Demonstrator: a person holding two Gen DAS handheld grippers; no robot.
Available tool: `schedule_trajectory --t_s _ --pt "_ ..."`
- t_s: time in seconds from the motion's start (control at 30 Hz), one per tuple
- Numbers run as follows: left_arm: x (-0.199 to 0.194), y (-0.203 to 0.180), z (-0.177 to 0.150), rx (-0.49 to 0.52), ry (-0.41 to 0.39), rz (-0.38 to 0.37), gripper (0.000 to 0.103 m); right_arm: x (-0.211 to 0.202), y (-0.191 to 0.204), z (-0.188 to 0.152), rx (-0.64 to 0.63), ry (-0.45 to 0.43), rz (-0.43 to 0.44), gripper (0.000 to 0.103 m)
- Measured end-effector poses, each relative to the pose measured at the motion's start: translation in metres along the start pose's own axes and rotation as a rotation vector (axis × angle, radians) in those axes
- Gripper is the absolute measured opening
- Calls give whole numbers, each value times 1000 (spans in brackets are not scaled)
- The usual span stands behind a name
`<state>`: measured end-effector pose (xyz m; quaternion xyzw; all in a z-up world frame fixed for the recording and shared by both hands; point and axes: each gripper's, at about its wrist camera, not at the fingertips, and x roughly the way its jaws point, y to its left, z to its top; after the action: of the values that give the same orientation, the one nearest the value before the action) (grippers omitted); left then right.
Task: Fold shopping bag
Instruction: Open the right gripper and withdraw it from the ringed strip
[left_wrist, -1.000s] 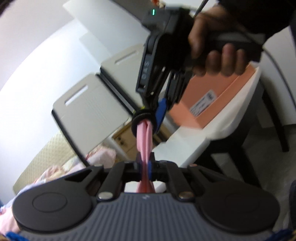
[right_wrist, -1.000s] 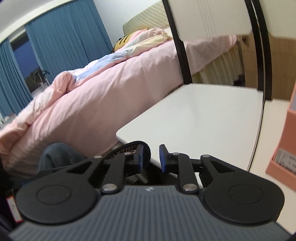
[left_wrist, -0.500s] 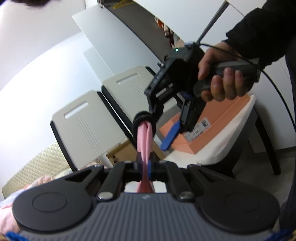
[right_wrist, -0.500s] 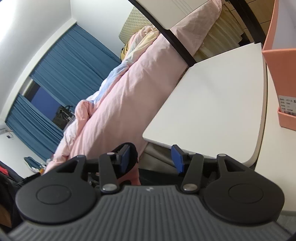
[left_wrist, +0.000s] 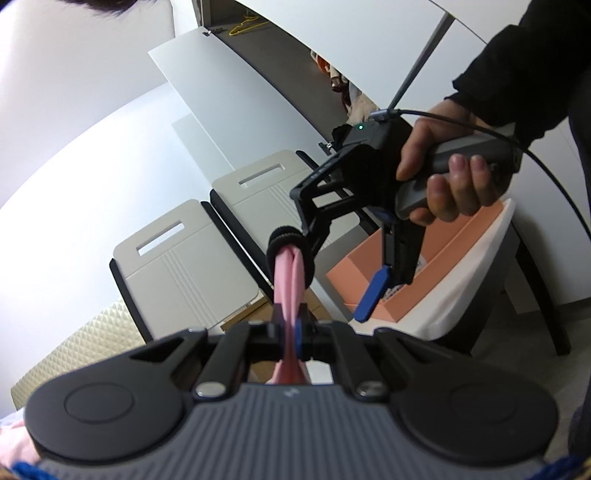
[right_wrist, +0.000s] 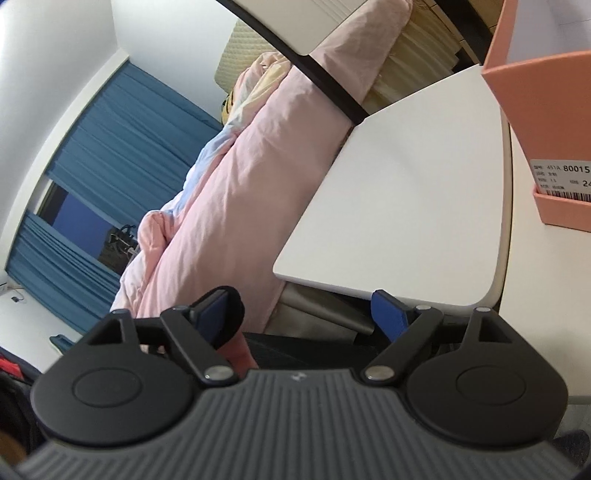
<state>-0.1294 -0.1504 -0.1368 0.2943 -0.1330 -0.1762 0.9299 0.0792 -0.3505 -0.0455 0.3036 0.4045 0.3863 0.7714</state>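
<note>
The shopping bag (left_wrist: 290, 284) is a narrow pink roll standing up out of my left gripper (left_wrist: 293, 332), which is shut on its lower part. A black elastic band (left_wrist: 286, 240) circles the roll's top end. My right gripper (left_wrist: 338, 267) comes in from the right, held by a hand (left_wrist: 447, 181). Its jaws are opening wide. One of its fingers sits at the band; the other, with its blue pad (left_wrist: 373, 291), hangs clear below right. In the right wrist view the band (right_wrist: 232, 306) loops over the left finger of the right gripper (right_wrist: 297, 306), with pink bag (right_wrist: 238, 350) under it and no pad pressing on anything.
A white table (right_wrist: 406, 206) carries a salmon-pink box (right_wrist: 543, 96) with a label, also visible in the left wrist view (left_wrist: 461, 243). Two beige chair backs (left_wrist: 184, 273) stand behind. A bed with a pink quilt (right_wrist: 229, 206) and blue curtains (right_wrist: 110, 155) lie beyond.
The right gripper's jaws have spread from nearly shut to wide, and it has rolled and drawn back to the right. The left gripper keeps its hold on the pink roll.
</note>
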Motion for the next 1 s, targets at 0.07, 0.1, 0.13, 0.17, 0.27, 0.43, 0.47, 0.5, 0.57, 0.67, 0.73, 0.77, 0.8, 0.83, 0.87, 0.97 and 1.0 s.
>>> schedule_trajectory --t_s 0.07,0.1,0.13,0.17,0.27,0.43,0.47,0.5,0.57,0.67,0.73,0.77,0.8,0.83,0.87,0.97,1.0 --pt "1 0 1 0 2 -2 6 0 1 0 -5 -3 -14 86" --pt "1 0 1 -3 2 -5 6 0 3 0 -12 -4 -24 86" --pt "1 -1 2 -8 -1 -6 6 0 4 0 -23 -5 -35 86" --pt "1 -1 2 -14 -2 -7 6 0 6 0 -39 -5 -46 86" --pt "-1 2 3 -36 -1 -7 6 0 13 0 -107 -11 -83 86" --pt "-3 4 4 -41 -15 -9 6 -2 19 1 -164 -19 -89 86" --pt "-3 3 4 -31 -16 -14 6 -2 19 1 -166 -19 -87 86" --pt "-4 1 3 -15 -16 -22 6 -2 18 1 -165 -17 -88 86" --pt "-5 -1 2 5 -21 -38 6 -2 16 2 -159 -9 -91 86" --pt "-8 -1 1 15 -39 -52 6 -4 13 2 -148 3 -71 86" --pt "-10 -1 1 23 -50 -55 6 -5 12 1 -142 10 -55 86" --pt "-11 -1 0 28 -53 -56 6 -5 11 1 -140 14 -55 86" --pt "-11 -1 0 33 -55 -56 6 -4 11 1 -137 18 -55 86" --pt "-12 -1 -1 34 -55 -55 6 -4 10 0 -134 21 -56 86" --pt "-13 0 -1 36 -56 -50 6 -4 10 0 -129 25 -56 86" --pt "-14 3 -2 39 -62 -40 6 -5 9 0 -118 33 -56 86" --pt "-15 4 -2 41 -67 -40 6 -5 8 0 -115 35 -56 86"
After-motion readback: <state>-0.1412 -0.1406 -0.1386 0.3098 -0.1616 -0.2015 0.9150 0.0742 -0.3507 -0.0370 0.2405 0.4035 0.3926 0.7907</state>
